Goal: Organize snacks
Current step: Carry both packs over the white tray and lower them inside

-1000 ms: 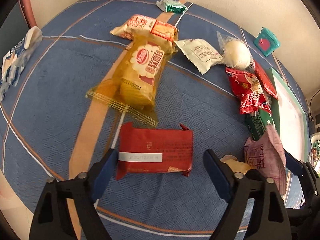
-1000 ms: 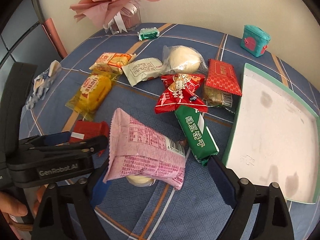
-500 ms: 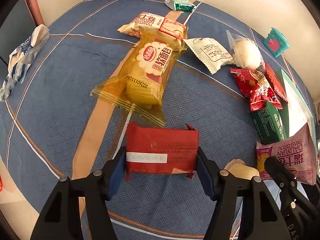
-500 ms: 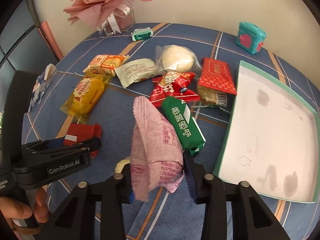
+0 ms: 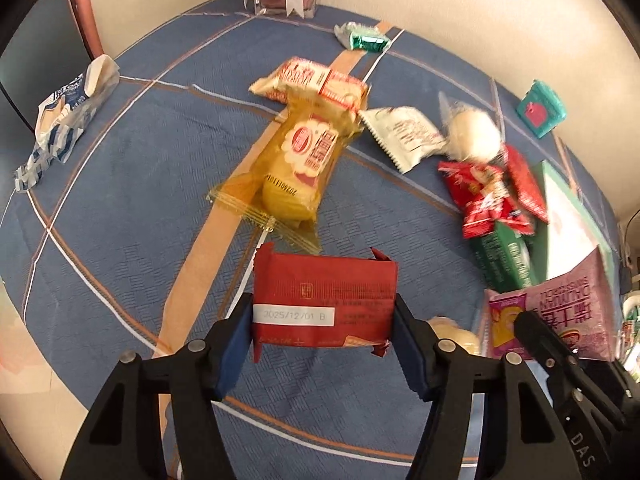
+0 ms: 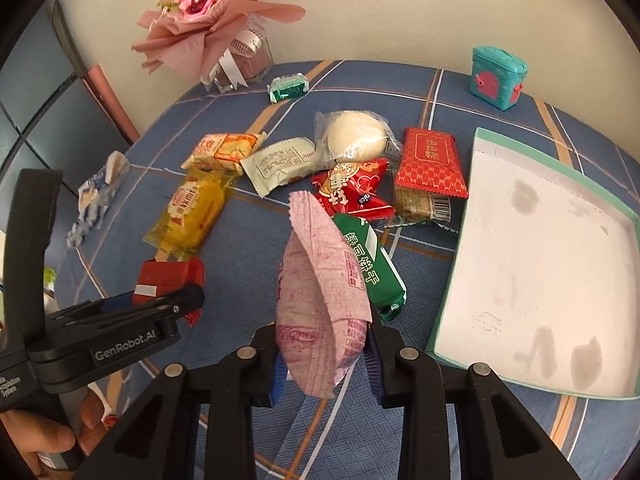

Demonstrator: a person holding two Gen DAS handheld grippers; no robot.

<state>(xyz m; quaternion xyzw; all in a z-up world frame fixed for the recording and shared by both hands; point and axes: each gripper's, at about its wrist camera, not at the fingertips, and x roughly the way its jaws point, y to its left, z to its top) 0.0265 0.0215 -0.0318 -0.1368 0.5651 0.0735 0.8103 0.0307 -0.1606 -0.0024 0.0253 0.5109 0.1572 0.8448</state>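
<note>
Your left gripper (image 5: 323,322) clamps the red packet (image 5: 324,303) (date label facing you); right gripper (image 6: 325,356) pinches the pink bag (image 6: 322,300).

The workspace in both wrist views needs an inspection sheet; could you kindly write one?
Surface: blue plaid tablecloth.
Job's things: red foil snack packet; pink crinkled snack bag; empty white tray with teal rim; yellow bread packet and other snacks loose.
Clutter: teal toy box, pink paper bouquet.
Grippers: left gripper clamps the red packet; right gripper clamps the pink bag.
Cables: nothing seen.
Surroundings: cream wall.
</note>
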